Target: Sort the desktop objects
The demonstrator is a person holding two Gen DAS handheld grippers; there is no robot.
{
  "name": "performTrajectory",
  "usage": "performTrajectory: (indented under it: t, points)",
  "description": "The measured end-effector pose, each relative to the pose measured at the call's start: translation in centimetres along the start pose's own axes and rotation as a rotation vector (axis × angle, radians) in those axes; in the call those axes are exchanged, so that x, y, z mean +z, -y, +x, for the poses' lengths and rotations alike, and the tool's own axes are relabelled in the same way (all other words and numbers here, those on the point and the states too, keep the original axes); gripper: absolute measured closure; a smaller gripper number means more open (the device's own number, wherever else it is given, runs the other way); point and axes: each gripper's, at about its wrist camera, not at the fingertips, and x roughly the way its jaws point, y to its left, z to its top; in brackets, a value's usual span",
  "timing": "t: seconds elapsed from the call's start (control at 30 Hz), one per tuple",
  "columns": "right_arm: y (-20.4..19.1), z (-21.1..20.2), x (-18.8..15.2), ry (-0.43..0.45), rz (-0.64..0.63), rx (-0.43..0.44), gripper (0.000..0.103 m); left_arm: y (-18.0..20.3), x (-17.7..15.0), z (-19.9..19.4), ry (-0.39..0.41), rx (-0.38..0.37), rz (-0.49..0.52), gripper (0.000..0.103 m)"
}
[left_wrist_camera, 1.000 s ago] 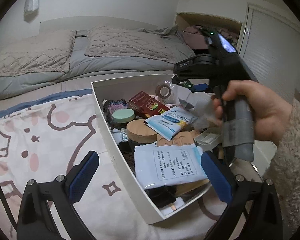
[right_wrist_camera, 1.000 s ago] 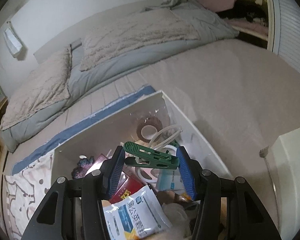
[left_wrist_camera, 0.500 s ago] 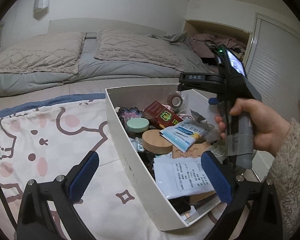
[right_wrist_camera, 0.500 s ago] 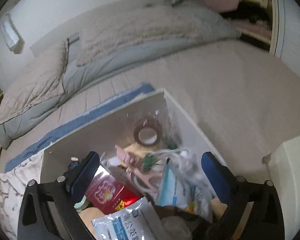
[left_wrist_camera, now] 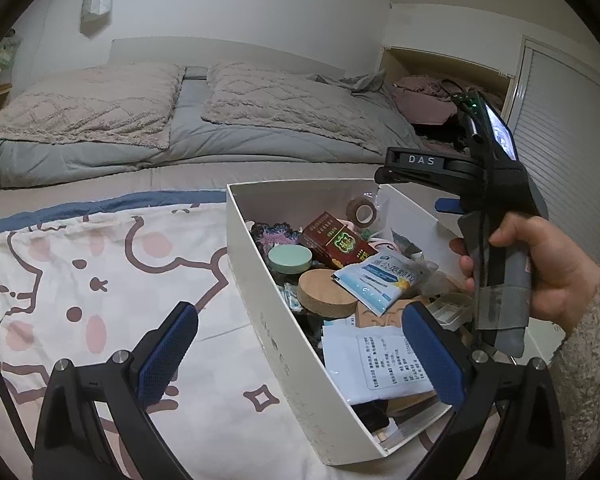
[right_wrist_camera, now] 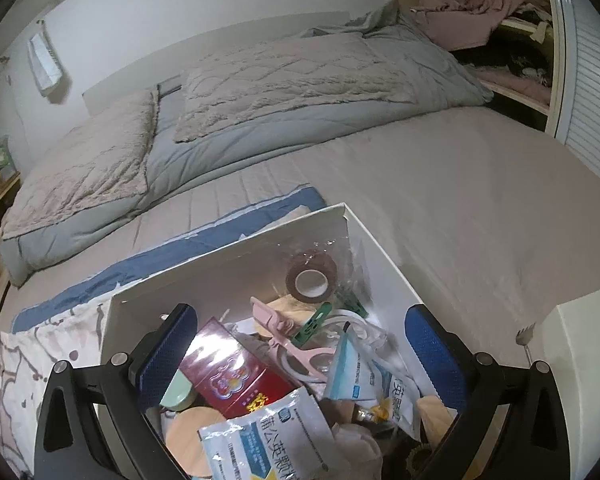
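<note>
The green clothespin (right_wrist_camera: 314,322) lies inside the white box (right_wrist_camera: 204,276), at the centre of the right wrist view, tilted among a pink clip (right_wrist_camera: 284,336) and some clear tubing, just below a brown tape roll (right_wrist_camera: 311,278) that leans near the box's far corner. The right gripper (right_wrist_camera: 302,364) hangs over the box with its jaws spread wide; they have just been opening, and nothing is pressed between the blue pads, the clothespin lying loose beyond them. Lower in that frame sit a red carton (right_wrist_camera: 236,376), a blue-and-white sachet (right_wrist_camera: 272,436) and a second sachet (right_wrist_camera: 364,376) standing on edge to its right.

In the left wrist view the same box (left_wrist_camera: 268,320) fills the centre and lower right, resting on a bedspread printed with cartoon outlines (left_wrist_camera: 100,280). A pale green round lid (left_wrist_camera: 290,260), a round wooden disc (left_wrist_camera: 326,294), the red carton (left_wrist_camera: 336,242), the sachet (left_wrist_camera: 376,280) and a white printed packet (left_wrist_camera: 384,364) crowd its inside; the tape roll (left_wrist_camera: 362,210) is at the far end. The clothespin cannot be made out there. The left gripper (left_wrist_camera: 300,356) is spread wide and empty, one pad over the bedspread, the other over the box. At the right edge a hand (left_wrist_camera: 540,272) in a fuzzy sleeve grasps the right gripper's handle above the box. Pillows (left_wrist_camera: 88,104) and a grey duvet lie across the upper frame.
</note>
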Motion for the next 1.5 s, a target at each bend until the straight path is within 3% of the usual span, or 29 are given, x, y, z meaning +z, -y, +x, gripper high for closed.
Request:
performTrajectory:
  t: [0.4, 0.97, 1.5]
  points:
    - [-1.9, -3.2, -1.0, 0.027, -0.109, -0.052, 0.000, -0.3, 0.9, -2.1, 0.023, 0.044, 0.006, 0.000]
    - [-3.9, -10.2, -2.1, 0.082, -0.119, -0.021, 0.000, -1.3, 4.3, -8.7, 0.090, 0.124, 0.026, 0.000]
    - [-5.7, -18.0, -7.5, 0.133, -0.225, -0.038, 0.000, -1.5, 4.3, -14.3, 0.148, 0.175, 0.084, 0.000]
